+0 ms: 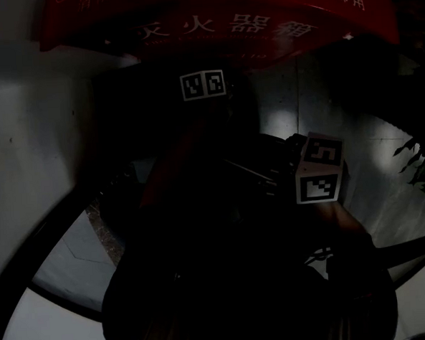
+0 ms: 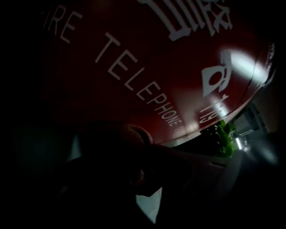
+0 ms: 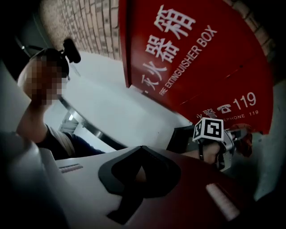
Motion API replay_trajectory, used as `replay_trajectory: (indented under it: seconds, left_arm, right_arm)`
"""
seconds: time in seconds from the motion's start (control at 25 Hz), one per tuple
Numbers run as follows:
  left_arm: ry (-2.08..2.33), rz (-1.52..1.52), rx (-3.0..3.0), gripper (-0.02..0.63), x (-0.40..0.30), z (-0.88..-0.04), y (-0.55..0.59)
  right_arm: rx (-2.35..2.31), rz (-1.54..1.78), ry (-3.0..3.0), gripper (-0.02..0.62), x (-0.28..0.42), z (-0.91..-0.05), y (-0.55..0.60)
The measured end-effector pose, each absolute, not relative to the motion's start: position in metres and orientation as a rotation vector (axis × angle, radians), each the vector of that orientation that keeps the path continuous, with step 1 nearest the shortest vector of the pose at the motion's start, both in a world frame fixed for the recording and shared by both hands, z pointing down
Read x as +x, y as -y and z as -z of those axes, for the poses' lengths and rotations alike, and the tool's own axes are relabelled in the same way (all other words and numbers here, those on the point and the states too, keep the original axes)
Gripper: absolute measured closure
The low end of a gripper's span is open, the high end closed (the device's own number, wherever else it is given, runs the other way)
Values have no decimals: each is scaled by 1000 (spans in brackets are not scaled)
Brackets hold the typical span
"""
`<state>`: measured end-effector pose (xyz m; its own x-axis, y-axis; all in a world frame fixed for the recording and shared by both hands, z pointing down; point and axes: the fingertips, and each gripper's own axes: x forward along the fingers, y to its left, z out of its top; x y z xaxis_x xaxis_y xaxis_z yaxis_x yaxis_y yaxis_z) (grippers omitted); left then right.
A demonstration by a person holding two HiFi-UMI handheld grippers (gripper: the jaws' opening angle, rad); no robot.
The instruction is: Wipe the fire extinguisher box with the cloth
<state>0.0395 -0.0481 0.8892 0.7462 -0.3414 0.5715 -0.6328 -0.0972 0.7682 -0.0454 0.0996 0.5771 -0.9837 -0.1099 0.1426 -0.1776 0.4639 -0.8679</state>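
The red fire extinguisher box [image 1: 218, 25] with white lettering fills the top of the dim head view. Its front [image 2: 147, 58] is very near in the left gripper view. My left gripper [image 2: 134, 150] is shut on a reddish cloth [image 2: 127, 134] that it holds against the lower part of the box. From the right gripper view I see the box [image 3: 192, 58], the left gripper's marker cube [image 3: 208, 129] and the red cloth [image 3: 245, 141] at its tip. My right gripper [image 3: 140, 156] is shut with nothing in it, lower and to the right of the left one.
A green plant [image 1: 422, 161] stands to the right of the box, and its leaves [image 2: 221, 136] show past the box edge. A brick wall [image 3: 89, 22] runs behind the box. The person [image 3: 44, 116] is at the left, above pale floor [image 1: 40, 176] with a dark curved band.
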Motion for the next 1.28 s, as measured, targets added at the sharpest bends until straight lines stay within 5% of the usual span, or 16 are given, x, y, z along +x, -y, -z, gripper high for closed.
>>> replay_trajectory:
  seconds: [0.36, 1.28]
  left_arm:
    - [916, -234, 1681, 503, 45, -873, 58]
    - [733, -286, 2197, 503, 46, -612, 49]
  right_arm:
    - [295, -1671, 2657, 600, -34, -575, -90]
    - [-54, -1519, 2637, 597, -55, -565, -127]
